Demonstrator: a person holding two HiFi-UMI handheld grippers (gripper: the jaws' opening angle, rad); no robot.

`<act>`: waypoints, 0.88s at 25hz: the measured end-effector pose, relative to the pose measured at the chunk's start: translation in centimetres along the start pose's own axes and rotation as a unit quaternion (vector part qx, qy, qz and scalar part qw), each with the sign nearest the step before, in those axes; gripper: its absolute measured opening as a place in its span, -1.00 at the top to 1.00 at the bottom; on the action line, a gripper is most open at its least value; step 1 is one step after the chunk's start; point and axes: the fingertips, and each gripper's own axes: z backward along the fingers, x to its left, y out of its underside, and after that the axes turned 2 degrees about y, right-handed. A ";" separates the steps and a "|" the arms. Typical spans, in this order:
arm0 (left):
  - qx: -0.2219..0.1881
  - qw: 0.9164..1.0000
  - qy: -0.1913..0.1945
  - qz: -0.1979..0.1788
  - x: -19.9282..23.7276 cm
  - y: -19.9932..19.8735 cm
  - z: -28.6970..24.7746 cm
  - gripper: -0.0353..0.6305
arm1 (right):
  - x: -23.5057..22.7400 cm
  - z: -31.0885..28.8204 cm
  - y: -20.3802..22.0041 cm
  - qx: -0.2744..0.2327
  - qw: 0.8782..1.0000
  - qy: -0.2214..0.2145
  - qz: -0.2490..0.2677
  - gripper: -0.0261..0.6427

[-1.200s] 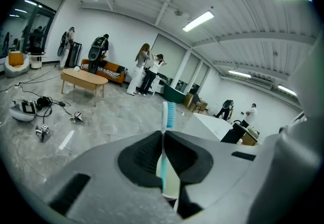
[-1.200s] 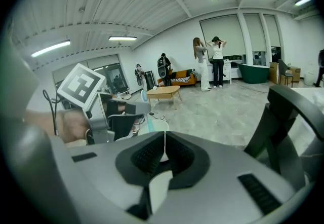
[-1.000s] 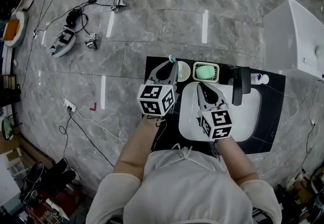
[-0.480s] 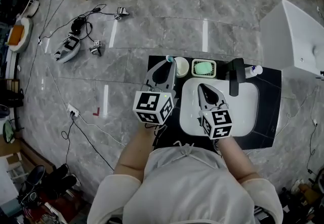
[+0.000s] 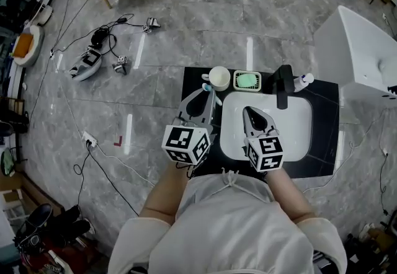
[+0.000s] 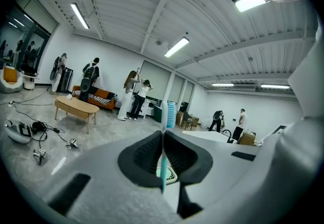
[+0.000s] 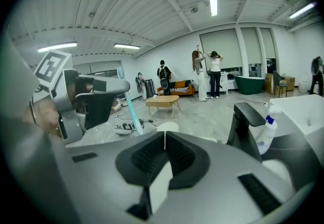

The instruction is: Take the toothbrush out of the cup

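My left gripper [image 5: 208, 94] is shut on a toothbrush [image 5: 207, 88] with a light blue handle, held upright above the black counter. In the left gripper view the handle [image 6: 162, 167] runs between the closed jaws, and the blue bristle head [image 6: 170, 114] rises above them. The white cup [image 5: 219, 75] stands by itself just beyond the brush, apart from it. Over the white sink basin [image 5: 294, 124] my right gripper [image 5: 247, 110] is shut with nothing in it. The right gripper view shows the toothbrush [image 7: 131, 112] and the cup [image 7: 167, 126] to its left.
A green soap dish [image 5: 247, 80], a black faucet [image 5: 282, 85] and a small bottle [image 5: 303, 81] line the back of the black counter [image 5: 325, 142]. A white tub [image 5: 363, 49] stands at right. Cables and spare grippers [image 5: 85, 63] lie on the floor at left.
The left gripper drew back toward me and up with the toothbrush, so the brush now stands clear of the cup. The right gripper kept its place over the sink.
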 end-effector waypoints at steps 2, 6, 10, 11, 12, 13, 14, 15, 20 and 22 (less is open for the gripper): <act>0.006 1.000 0.000 0.005 -0.4 0.9 0.8 0.80 | 0.4 0.7 0.2 -0.001 1.000 0.001 0.002 0.84; 0.015 1.000 -0.003 0.011 -1.0 2.8 2.2 0.80 | 1.2 1.6 0.3 -0.006 1.000 -0.006 0.009 0.84; 0.026 0.999 -0.007 0.021 -1.6 4.5 3.0 0.80 | 1.1 2.4 -0.2 -0.018 1.000 0.003 0.017 0.84; 0.028 0.999 -0.008 0.023 -1.8 4.9 3.1 0.80 | 1.1 2.5 -0.5 -0.022 1.000 0.004 0.018 0.84; 0.030 0.999 -0.008 0.025 -2.0 5.3 3.2 0.80 | 1.1 2.5 -0.7 -0.026 0.999 0.004 0.020 0.84; 0.032 0.999 -0.008 0.027 -2.2 5.6 3.2 0.80 | 1.2 2.5 -0.8 -0.028 0.999 0.003 0.022 0.84; 0.035 0.999 -0.006 0.029 -2.5 6.0 3.1 0.80 | 1.2 2.5 -0.8 -0.028 0.999 0.001 0.024 0.84; 0.037 0.999 -0.004 0.030 -2.7 6.3 3.1 0.80 | 1.2 2.5 -0.9 -0.029 0.999 0.000 0.025 0.84; 0.042 0.999 0.003 0.032 -3.6 7.1 2.8 0.80 | 1.3 2.5 -1.0 -0.031 0.999 -0.006 0.031 0.84; 0.042 0.999 0.004 0.033 -3.7 7.1 2.7 0.80 | 1.3 2.4 -1.0 -0.032 0.999 -0.006 0.030 0.84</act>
